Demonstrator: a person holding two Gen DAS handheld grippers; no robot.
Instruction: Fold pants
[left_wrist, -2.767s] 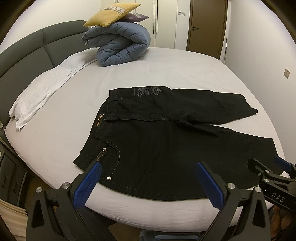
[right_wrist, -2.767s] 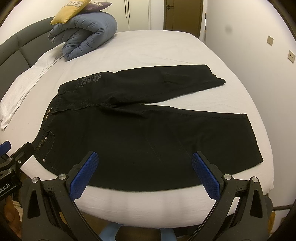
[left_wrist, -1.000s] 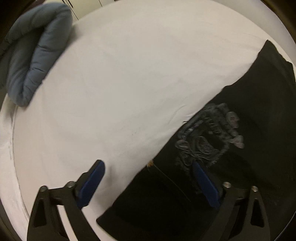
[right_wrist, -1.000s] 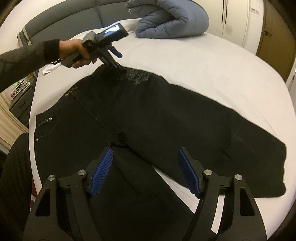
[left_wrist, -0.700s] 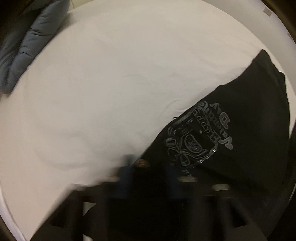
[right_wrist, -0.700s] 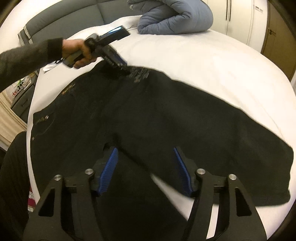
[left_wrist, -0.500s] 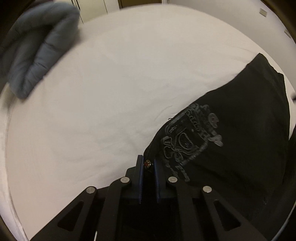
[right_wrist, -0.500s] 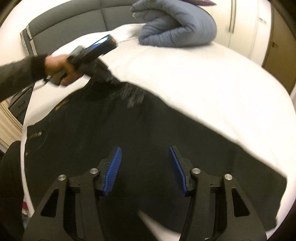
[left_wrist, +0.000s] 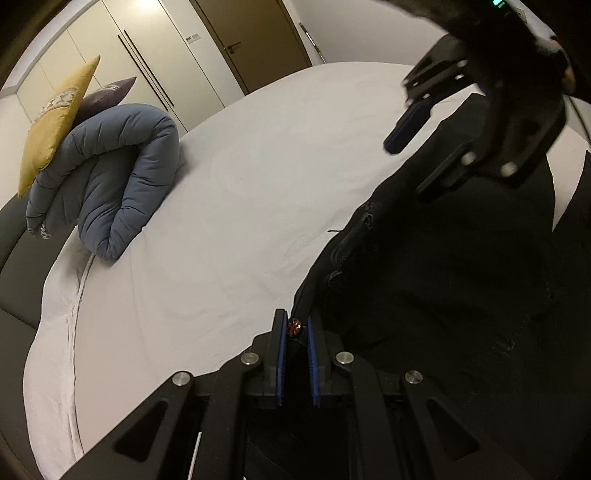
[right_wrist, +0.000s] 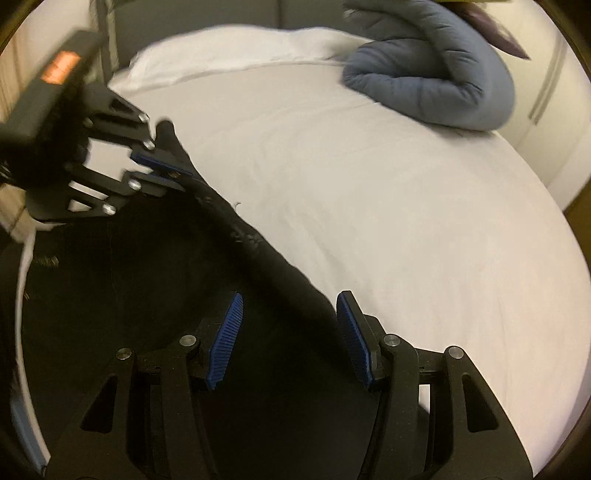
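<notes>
Left gripper (left_wrist: 295, 328) clenched on waistband corner of black pants (left_wrist: 443, 277), lifted off white bed (left_wrist: 240, 184). Right gripper (right_wrist: 288, 325) half-spread astride pant edge, cloth between, grip unclear. Risk: that side slips, fold skews

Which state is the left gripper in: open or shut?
Shut: the left gripper has its blue pads pinching the black pants at the edge.

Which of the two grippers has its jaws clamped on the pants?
The left gripper, pinching the black pants at a rivet; the right gripper stands open astride the fabric edge.
</notes>
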